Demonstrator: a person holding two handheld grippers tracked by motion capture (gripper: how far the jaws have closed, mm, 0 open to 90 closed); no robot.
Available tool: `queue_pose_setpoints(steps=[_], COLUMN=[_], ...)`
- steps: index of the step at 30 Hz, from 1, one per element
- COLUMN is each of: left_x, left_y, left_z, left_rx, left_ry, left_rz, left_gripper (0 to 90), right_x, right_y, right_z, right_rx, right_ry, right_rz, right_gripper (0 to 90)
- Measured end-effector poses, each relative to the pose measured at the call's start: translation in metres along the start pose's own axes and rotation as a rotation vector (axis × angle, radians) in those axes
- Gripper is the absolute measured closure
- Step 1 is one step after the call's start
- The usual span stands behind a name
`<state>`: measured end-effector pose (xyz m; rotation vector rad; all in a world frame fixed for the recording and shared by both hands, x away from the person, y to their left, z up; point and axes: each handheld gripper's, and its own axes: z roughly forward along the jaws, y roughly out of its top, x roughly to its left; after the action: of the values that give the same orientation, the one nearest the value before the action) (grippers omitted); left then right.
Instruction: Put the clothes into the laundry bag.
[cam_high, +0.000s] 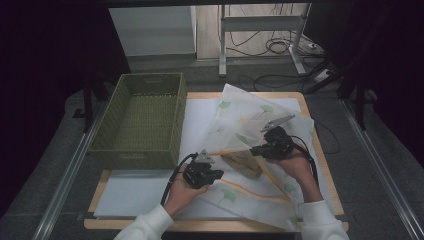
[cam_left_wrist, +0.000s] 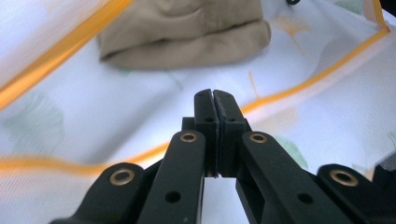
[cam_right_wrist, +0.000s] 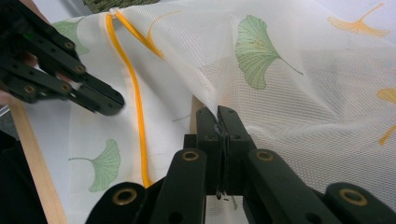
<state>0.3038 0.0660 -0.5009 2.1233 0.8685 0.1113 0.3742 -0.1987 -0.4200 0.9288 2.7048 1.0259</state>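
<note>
1. Pinching a fold of the white mesh bag (cam_right_wrist: 299, 93), the right gripper (cam_right_wrist: 218, 116) has its jaws pressed together on the fabric, lifting it above the folded tan garment (cam_high: 243, 162).
2. Left gripper (cam_left_wrist: 213, 100): jaws pressed together, empty, just short of the tan garment, over the mesh.
3. Green woven basket (cam_high: 142, 120) stands left of the garment on the tabletop (cam_high: 100, 190).
</note>
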Motion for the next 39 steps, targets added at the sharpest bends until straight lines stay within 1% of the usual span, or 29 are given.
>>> queue_pose_setpoints(steps=[3,7,13,16,19,20,22,23,24,28,33,39], left_x=[0.003,0.005,0.008,0.009,0.008,0.007,0.005,0.003,0.002,0.002,0.005,0.009], left_y=[-0.010,-0.020,-0.030,-0.035,-0.040,-0.042,-0.044,-0.046,-0.047,-0.049,-0.053,-0.056], left_z=[-0.007,-0.017,-0.030,-0.034,-0.036,-0.036,-0.035,-0.035,-0.036,-0.038,-0.041,-0.044], left_rx=[0.007,0.011,-0.006,-0.016,-0.029,-0.026,-0.023,-0.026,-0.027,-0.036,-0.042,-0.043], left_ry=[0.017,0.025,0.032,0.040,0.041,0.044,0.055,0.070,0.075,0.084,0.088,0.106], left_rz=[-0.007,-0.011,-0.033,-0.047,-0.047,-0.041,-0.035,-0.032,-0.031,-0.049,-0.056,-0.069], left_gripper=[89.7,89.7,88.7,86.9,84.7,83.2,77.2,72.3,67.2,52.9,45.4,39.9], right_x=[0.000,0.000,0.000,0.000,0.000,0.000,0.000,0.001,0.001,0.002,0.003,0.006], right_y=[0.000,-0.001,-0.003,-0.003,-0.004,-0.004,-0.004,-0.004,-0.004,-0.004,-0.006,-0.007], right_z=[0.002,0.004,0.008,0.010,0.011,0.012,0.013,0.014,0.014,0.016,0.017,0.023], right_rx=[0.004,0.010,0.022,0.027,0.031,0.032,0.036,0.038,0.040,0.045,0.055,0.072], right_ry=[0.001,0.003,0.009,0.010,0.015,0.016,0.015,0.017,0.017,0.020,0.020,0.027], right_rz=[-0.001,0.000,-0.004,-0.002,0.000,-0.001,-0.004,-0.005,-0.007,-0.008,-0.007,-0.014], right_gripper=[87.1,87.1,87.1,87.1,87.1,87.1,87.1,87.0,87.1,87.0,87.1,87.0])
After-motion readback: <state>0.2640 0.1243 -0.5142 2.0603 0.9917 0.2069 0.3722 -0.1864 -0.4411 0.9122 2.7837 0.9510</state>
